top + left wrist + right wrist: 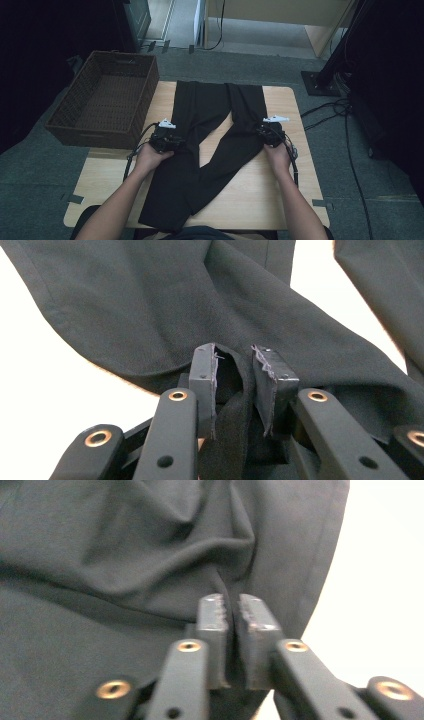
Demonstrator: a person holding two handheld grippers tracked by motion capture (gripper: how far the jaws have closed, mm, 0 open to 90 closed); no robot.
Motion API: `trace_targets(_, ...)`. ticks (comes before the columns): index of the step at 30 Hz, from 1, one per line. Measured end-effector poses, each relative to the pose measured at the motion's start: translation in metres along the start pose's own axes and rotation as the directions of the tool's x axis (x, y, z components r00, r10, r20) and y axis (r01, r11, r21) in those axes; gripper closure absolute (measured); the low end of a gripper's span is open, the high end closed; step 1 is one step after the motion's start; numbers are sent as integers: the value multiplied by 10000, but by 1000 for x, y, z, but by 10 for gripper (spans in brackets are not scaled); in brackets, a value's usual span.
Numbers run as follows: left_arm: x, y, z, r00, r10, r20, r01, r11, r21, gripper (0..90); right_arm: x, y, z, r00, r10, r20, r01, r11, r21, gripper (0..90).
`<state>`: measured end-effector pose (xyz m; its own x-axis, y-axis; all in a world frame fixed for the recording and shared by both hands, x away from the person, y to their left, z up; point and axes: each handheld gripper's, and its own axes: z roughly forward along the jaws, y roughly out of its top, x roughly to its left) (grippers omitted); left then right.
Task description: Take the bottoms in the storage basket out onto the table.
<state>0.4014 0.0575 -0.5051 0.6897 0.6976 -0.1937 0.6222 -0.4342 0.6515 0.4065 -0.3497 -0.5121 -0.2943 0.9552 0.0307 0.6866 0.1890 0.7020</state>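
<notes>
Lying flat across the wooden counter point(280, 190) is a pair of black trousers point(200, 150), the two legs running up toward 12 o'clock and the wider waist end hanging over the edge at 6 o'clock. The legs part in a narrow V near the middle of the counter.

The left claw point(165, 139) sits at 9 o'clock of the trousers, on the outer edge of the left leg. In the left gripper view the left claw point(245, 372) pinches a raised fold of the black cloth: a ridge of fabric stands between the two padded tips, which are a little apart with the cloth filling the gap.

The right claw point(270, 132) sits at 3 o'clock, on the outer edge of the right leg. In the right gripper view the right claw point(231, 611) has its tips pressed almost together, a thin slit left between them, and the cloth bunches into creases that run straight into that slit, so it pinches a thin fold of the trousers near the hem edge.

A brown woven basket point(102, 95) stands at 10 o'clock, just beside the counter's left edge. Black cables point(345, 125) trail over the grey floor point(40, 175) at 3 o'clock.
</notes>
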Motion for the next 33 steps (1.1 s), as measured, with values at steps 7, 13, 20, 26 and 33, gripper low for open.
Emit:
trace_targets(7, 0, 0, 0, 10000, -34, -32, 34, 10000, -34, 721, 27, 3, -22, 9978, -508, -417, 492, 9980, -384, 693)
trace_targets(13, 0, 1, 1, 10000, -26, -56, 26, 10000, -35, 720, 67, -13, -35, 9882, -939, -1207, 885, 9948, -495, 617)
trace_targets(20, 0, 2, 1, 10000, 22, -65, -22, 10000, -26, 721, 86, -32, -39, 9842, -1107, -1380, 1088, 9938, -211, 578)
trace_targets(26, 2, 4, 3, 10000, -42, -23, 42, 10000, -38, 721, 80, -44, -38, 9874, -1112, -1130, 1105, 9938, -128, 587)
trace_targets(33, 3, 6, 4, 10000, -36, 1, 36, 10000, 23, 721, 52, -52, -45, 9929, -875, -810, 856, 9960, -270, 612)
